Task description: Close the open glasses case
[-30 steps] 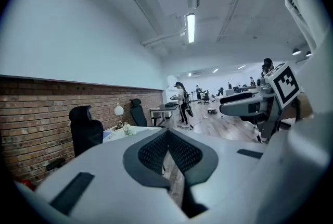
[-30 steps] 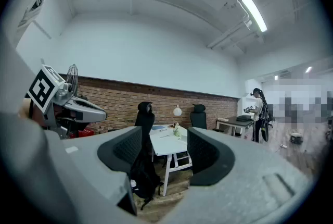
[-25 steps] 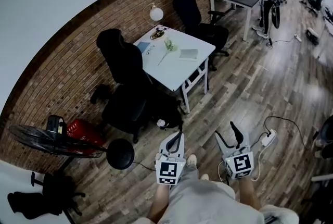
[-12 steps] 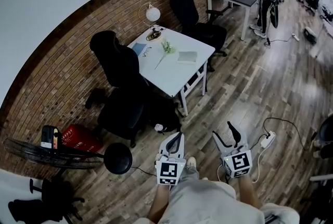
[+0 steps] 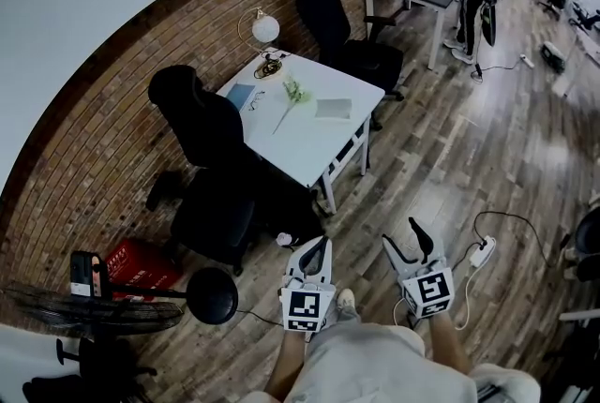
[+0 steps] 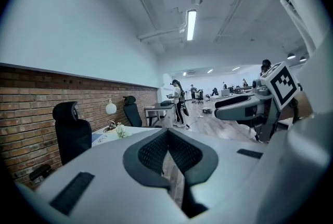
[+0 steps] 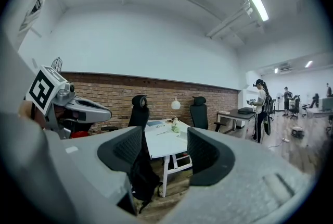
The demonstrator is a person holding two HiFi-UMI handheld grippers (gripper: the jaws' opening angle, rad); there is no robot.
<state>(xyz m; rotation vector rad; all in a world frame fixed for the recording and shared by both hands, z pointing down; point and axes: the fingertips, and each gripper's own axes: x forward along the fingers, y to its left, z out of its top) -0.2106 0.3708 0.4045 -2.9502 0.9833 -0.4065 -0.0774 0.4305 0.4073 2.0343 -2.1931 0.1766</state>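
The glasses case lies flat on the white table, towards the table's far right side. It is too small in the head view to tell how its lid stands. Just left of it lies a flower stem, and beyond that are a blue notebook and a round-shaded lamp at the corner by the brick wall. Black office chairs stand at the table's left side and its far end.

Both grippers are held low in front of the person, over the wooden floor and well apart from the table. The left gripper has its jaws pressed together at the tips, with nothing held. The right gripper has its jaws wide apart and empty, and the table shows through the gap.

A white power strip lies on the floor beside the right gripper.
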